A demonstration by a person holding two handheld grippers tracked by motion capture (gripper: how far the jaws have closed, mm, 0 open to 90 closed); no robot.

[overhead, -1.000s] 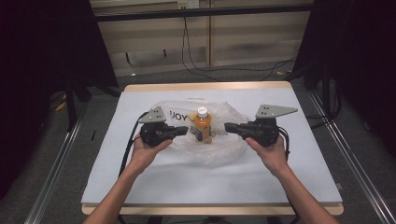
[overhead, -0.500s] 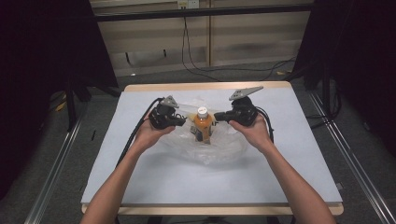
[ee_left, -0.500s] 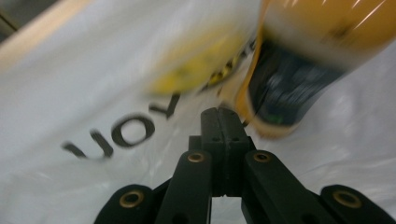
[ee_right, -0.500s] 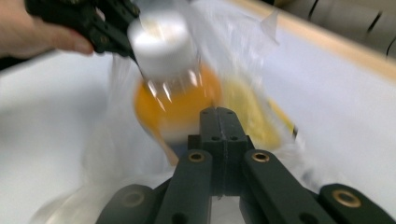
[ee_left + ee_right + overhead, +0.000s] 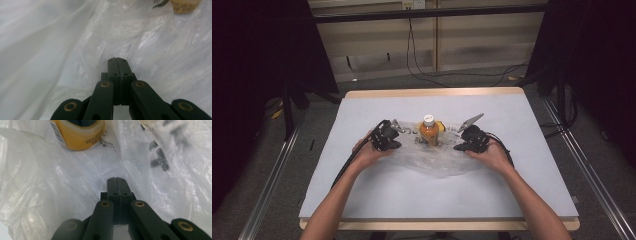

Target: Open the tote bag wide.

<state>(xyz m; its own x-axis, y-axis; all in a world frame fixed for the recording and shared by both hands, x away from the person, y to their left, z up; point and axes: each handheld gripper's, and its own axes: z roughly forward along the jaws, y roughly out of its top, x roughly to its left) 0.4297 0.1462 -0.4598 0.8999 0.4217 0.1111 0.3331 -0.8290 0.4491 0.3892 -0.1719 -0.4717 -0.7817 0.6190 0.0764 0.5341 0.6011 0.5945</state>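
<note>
An orange drink bottle [image 5: 429, 131] with a white cap stands upright on the crumpled clear plastic bag [image 5: 432, 161] at mid table. My left gripper [image 5: 399, 145] lies low at the bag's left edge, my right gripper [image 5: 456, 148] at its right edge, the bottle between them. In the left gripper view the gripper [image 5: 116, 59] is shut with bag film [image 5: 62, 50] folding up from its tips, and the bottle's base [image 5: 185, 6] sits far right. In the right gripper view the gripper [image 5: 116, 178] is shut in the film [image 5: 37, 182], the bottle [image 5: 80, 135] ahead left.
The pale table top [image 5: 522, 115] has bare room on every side of the bag. Black print [image 5: 160, 157] marks the bag's right part. Cables trail from both grippers toward the near edge. Metal rails [image 5: 267, 185] run along the floor beside the table.
Both grippers have dropped from beside the bottle's neck to table level, moving apart and toward the person. The bag film has gone down with them and lies flatter around the bottle.
</note>
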